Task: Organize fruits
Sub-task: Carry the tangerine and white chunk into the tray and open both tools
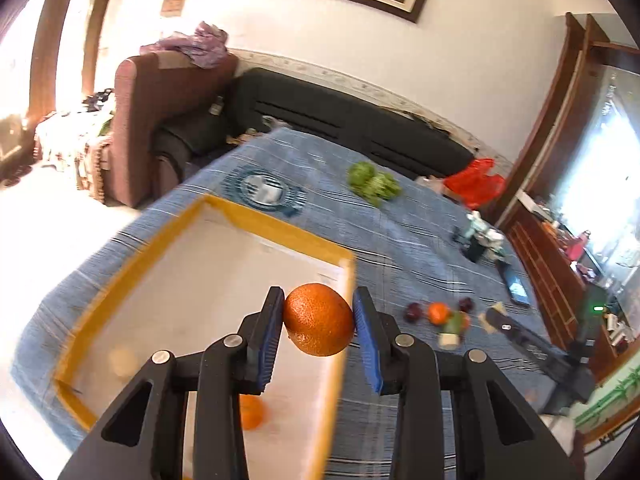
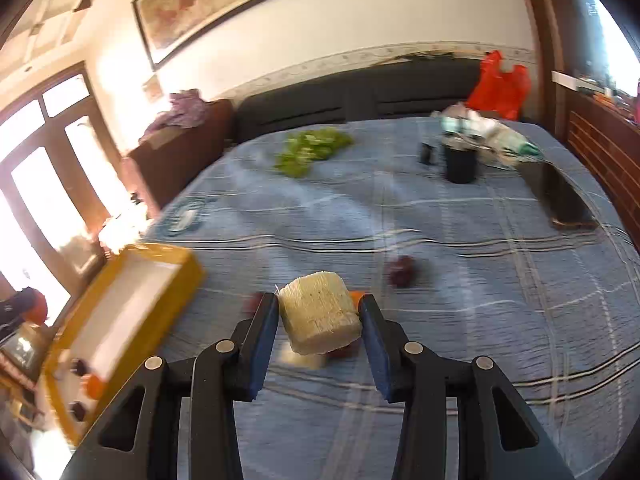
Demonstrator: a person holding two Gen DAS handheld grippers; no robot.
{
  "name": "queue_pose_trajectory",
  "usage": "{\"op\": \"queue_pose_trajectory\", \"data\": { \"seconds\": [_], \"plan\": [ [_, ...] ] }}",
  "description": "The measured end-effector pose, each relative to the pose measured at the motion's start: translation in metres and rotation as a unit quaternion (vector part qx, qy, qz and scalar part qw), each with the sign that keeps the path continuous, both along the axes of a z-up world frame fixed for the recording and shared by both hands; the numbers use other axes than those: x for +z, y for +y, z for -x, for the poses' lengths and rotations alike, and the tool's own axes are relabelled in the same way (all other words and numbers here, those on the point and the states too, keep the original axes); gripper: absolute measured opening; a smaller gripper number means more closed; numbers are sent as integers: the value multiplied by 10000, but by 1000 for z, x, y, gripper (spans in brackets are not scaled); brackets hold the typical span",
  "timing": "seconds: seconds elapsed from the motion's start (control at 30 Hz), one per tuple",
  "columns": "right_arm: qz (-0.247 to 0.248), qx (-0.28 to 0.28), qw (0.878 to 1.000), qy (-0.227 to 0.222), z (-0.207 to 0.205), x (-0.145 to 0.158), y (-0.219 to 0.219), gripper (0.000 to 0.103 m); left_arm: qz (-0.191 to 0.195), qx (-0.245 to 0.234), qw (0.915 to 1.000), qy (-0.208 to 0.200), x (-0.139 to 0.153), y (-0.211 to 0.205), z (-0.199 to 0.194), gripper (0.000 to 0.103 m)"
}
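Yellow-walled tray (image 1: 276, 222) with white floor lies on the blue bed (image 1: 400, 240); small orange fruit blurred inside. Left hand-held gripper (image 1: 319, 320) pinches an orange (image 1: 319, 320), pitted skin, held above the tray's right wall. Right hand-held gripper (image 2: 319, 314) pinches a pale, fibrous cut chunk (image 2: 319, 314) above the bed; dark plum (image 2: 401, 270) just beyond.
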State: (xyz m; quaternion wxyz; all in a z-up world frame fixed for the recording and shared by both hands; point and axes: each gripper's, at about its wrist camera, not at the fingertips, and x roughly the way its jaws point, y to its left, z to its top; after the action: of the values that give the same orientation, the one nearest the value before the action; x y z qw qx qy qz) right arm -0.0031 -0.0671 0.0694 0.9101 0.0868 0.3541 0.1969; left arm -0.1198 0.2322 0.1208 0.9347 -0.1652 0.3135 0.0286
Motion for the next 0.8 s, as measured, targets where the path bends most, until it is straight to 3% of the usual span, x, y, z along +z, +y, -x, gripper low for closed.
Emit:
{"op": "queue_pose_trajectory", "data": {
  "seconds": [0.1, 0.23, 0.4, 0.53, 0.8],
  "plan": [
    [-154, 619, 9980, -39, 13, 22, 40, 46, -192, 227, 9995, 114, -1, 31, 0, 35],
    [-298, 1410, 9895, 144, 24, 32, 101, 46, -63, 315, 9988, 362, -20, 61, -8, 35],
    [-383, 2090, 9745, 716, 24, 13, 169, 46, 18, 407, 9964, 740, -52, 87, -23, 35],
    [-67, 2428, 9649, 998, 27, -11, 217, 46, 134, 530, 9936, 991, -73, 102, -34, 35],
    [579, 2842, 9498, 1171, 29, -39, 282, 47, 406, 737, 9886, 1253, -94, 123, -41, 35]
  ]
}}
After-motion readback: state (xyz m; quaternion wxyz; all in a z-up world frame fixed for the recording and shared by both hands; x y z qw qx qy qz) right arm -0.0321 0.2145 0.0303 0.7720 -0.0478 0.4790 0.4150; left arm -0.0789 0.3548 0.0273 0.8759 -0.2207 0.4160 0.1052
